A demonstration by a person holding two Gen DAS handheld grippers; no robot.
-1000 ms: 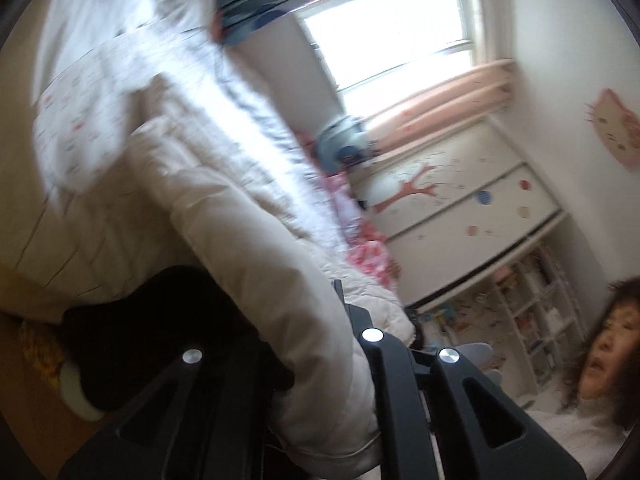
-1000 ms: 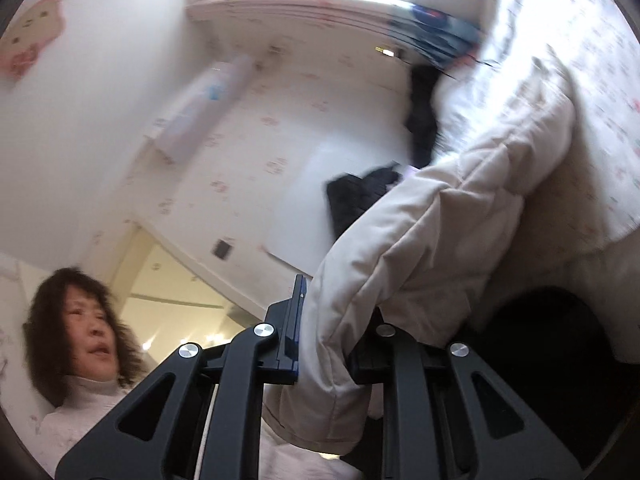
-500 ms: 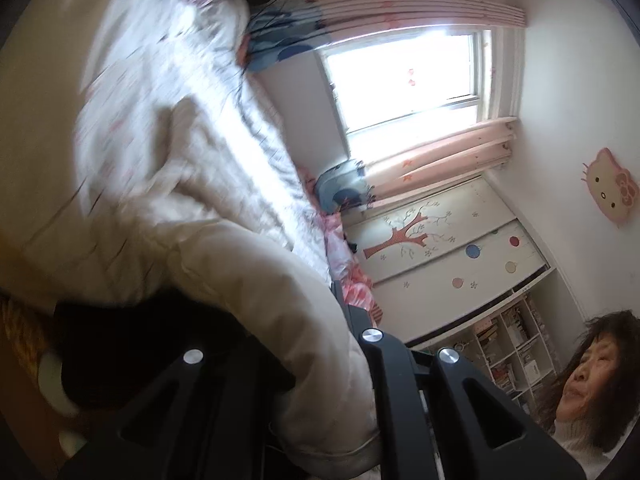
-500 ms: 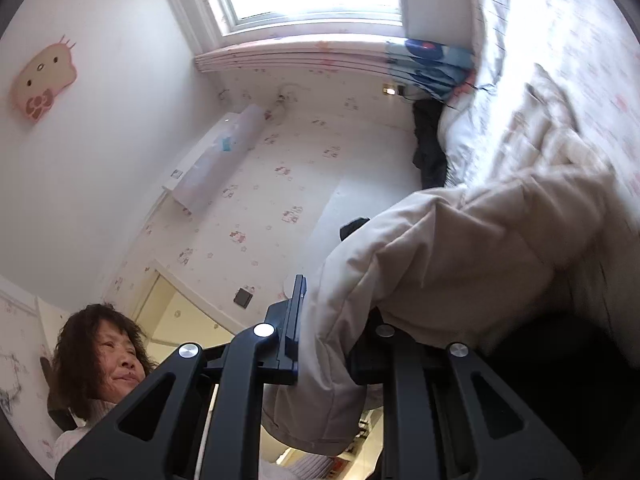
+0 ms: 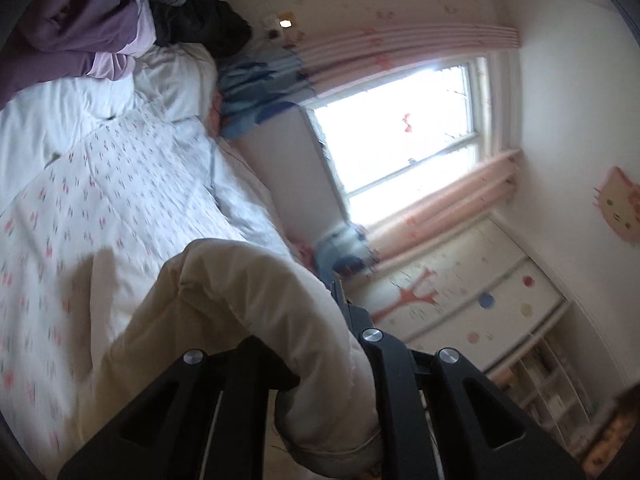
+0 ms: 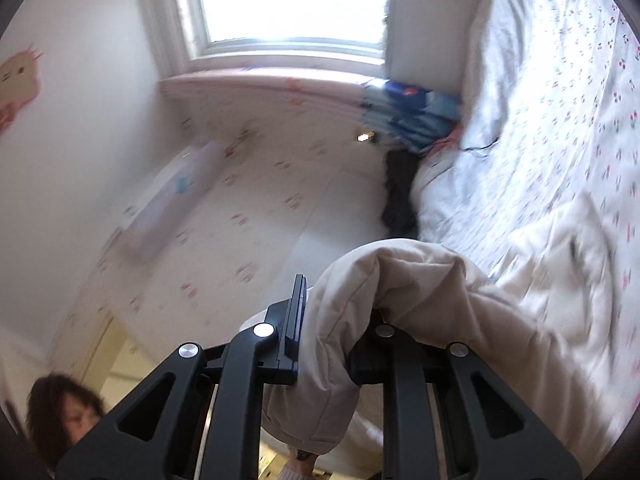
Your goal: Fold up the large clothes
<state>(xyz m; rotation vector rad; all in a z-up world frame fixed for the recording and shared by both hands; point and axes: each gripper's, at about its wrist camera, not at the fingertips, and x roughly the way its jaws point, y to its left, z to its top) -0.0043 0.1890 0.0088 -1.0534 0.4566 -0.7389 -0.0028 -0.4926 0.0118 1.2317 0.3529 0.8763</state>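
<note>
A cream padded coat (image 5: pixel 224 304) hangs between both grippers above the bed. My left gripper (image 5: pixel 316 364) is shut on one edge of the coat, whose hem bulges out below the fingers. My right gripper (image 6: pixel 332 344) is shut on another edge of the same coat (image 6: pixel 420 292), which drapes away to the right onto the bed. Both views are tilted and look across the bed toward the window wall.
The bed has a white quilt with small pink flowers (image 5: pixel 120 184) (image 6: pixel 560 112). Purple and dark clothes (image 5: pixel 100 36) are piled at its far end. A window (image 5: pixel 400 132), pink curtains, a painted wardrobe (image 5: pixel 460 300) and a person's head (image 6: pixel 64 412) are in view.
Both grippers have swung upward and forward with the coat still held. The views have turned from the coat and the person toward the bed and window. The coat's free part now lies lower.
</note>
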